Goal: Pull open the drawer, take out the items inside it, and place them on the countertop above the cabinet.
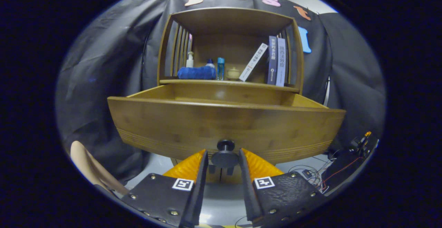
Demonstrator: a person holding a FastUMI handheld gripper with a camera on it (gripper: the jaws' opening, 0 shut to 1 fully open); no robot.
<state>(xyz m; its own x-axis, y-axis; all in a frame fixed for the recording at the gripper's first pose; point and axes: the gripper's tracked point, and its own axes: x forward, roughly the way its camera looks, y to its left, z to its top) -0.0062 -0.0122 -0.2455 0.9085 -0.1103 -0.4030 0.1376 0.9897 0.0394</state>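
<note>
We looked along our tongs (pixel 224 159) at a wooden cabinet with an open shelf (pixel 229 45) standing just ahead. Far to the left of the fingers, a pale curved chair back (pixel 90 167) showed against the black cloth wall. On the shelf beyond the fingers, from left to right, we saw a white pump bottle (pixel 189 59), a rolled blue towel (pixel 196 73), a small blue-capped bottle (pixel 210 63) behind the towel, a tall clear blue bottle (pixel 220 68), a small cream lidded jar (pixel 233 73), a white book leaning to the right (pixel 253 62) and two dark blue upright books (pixel 276 60). Below the shelf, the wide bamboo drawer (pixel 224 126) stood pulled out toward us; we could not see what lay inside it. Its round dark knob (pixel 225 155) sat between our two fingers, which were opened only a little wider than the knob; whether they pressed on it we could not tell. To the right of the fingers, loose wires (pixel 316 172) lay on the pale floor.
</note>
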